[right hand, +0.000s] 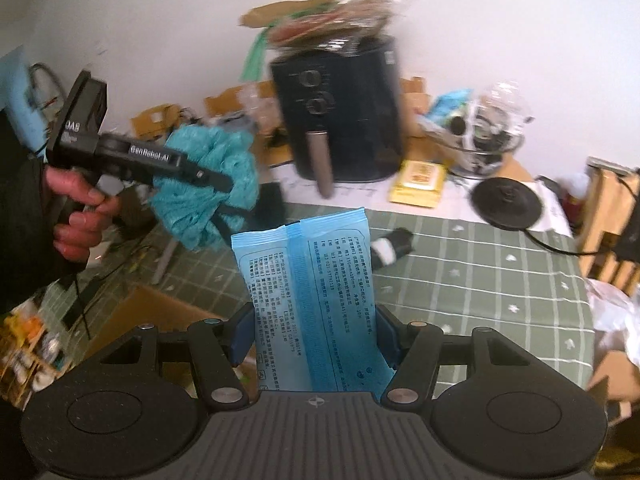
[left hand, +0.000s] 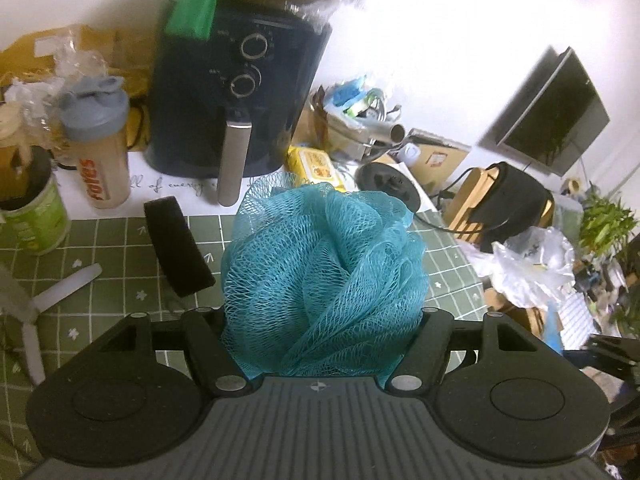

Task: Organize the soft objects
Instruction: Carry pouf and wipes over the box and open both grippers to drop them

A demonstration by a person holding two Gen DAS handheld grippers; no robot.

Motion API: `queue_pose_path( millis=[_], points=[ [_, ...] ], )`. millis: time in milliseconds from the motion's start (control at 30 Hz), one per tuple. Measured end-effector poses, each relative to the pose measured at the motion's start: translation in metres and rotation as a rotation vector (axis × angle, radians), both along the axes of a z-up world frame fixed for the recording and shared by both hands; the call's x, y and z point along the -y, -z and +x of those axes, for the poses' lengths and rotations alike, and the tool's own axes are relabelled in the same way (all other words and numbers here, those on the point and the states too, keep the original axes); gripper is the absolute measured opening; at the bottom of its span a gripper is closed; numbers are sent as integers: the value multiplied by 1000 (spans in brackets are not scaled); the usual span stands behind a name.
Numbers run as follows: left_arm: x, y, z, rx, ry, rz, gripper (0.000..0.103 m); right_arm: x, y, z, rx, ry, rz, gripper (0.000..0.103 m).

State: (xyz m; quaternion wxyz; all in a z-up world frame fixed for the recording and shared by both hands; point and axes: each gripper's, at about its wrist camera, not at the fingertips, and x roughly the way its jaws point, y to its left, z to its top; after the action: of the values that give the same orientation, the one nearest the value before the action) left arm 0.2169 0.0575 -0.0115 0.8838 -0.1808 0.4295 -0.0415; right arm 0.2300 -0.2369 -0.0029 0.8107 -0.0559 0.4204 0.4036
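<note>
While left tool [left hand: 320, 276] grips loofah [left hand: 324, 276], right tool [right hand: 316, 320] grips packet [right hand: 308, 280].

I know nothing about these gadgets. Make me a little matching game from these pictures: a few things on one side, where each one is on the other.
Things:
1. teal mesh bath sponge
2. light blue printed plastic packet
3. dark air fryer with two dials
4. yellow flat packet

Places:
A. lying on the white surface beside the air fryer
B. between the right gripper's jaws
C. standing at the back by the wall
D. between the left gripper's jaws

Pairs: 1-D, 2-B, 3-C, 4-A
</note>
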Motion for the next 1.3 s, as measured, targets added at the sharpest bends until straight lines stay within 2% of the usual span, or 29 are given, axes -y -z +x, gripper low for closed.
queue_pose_path(
  millis=[267,467,567,633,700,867,1067,1200,1300],
  points=[
    [7,-26,-44,25,-53,12,68,-19,-6,-19,31,-240,24,64],
    [12,-31,-69,19,-95,24,68,-40,-1,-37,37,-458,10,65],
    [14,-31,-79,14,-113,16,68,-48,8,-44,29,-499,-45,71],
    [16,-30,-86,7,-117,15,68,-49,12,-48,13,-524,-48,84],
    [18,-29,-93,-2,-120,14,68,-47,15,-51,19,-525,-52,91],
    [28,-24,-107,-23,-117,21,68,-35,23,-53,14,-459,-69,98],
    [43,-23,-116,-42,-96,33,68,-20,28,-48,14,-333,-117,100],
    [54,-22,-117,-43,-65,39,70,-8,27,-45,-6,-280,-112,100],
    [64,-15,-117,-62,-50,86,75,1,26,-45,-18,-245,-104,100]
  ],
)
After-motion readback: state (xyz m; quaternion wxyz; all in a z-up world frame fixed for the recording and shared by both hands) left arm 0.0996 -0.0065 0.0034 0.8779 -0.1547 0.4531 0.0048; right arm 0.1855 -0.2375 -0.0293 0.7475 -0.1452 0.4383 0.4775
